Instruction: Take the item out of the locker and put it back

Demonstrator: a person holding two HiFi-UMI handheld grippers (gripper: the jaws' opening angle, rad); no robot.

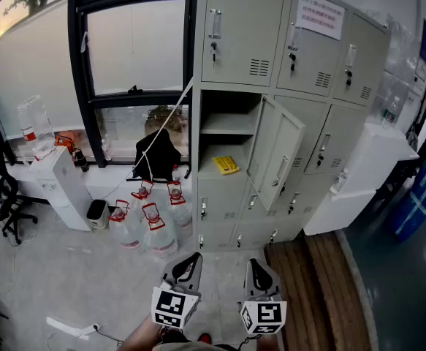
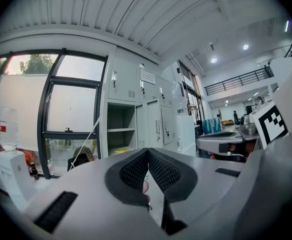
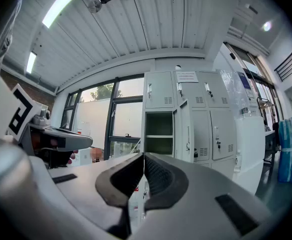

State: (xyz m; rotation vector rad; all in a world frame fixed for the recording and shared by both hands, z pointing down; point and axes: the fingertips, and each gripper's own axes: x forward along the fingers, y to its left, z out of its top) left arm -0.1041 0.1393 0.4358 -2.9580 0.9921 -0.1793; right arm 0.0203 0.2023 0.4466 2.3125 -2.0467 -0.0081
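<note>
I keep the left hand-held gripper [image 1: 193, 259] and the right hand-held gripper [image 1: 256, 265] clenched and empty. Well ahead of them, the yellow item [image 1: 226, 164] lies in the open locker [image 1: 231, 134].

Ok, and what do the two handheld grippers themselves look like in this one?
They are the same design. The left gripper and right gripper have smooth light grey plastic bodies that taper to two jaws lined with black dimpled pads. A black slot sits on each jaw's flank. At the rear, each carries a white cube printed with black square markers.
</note>
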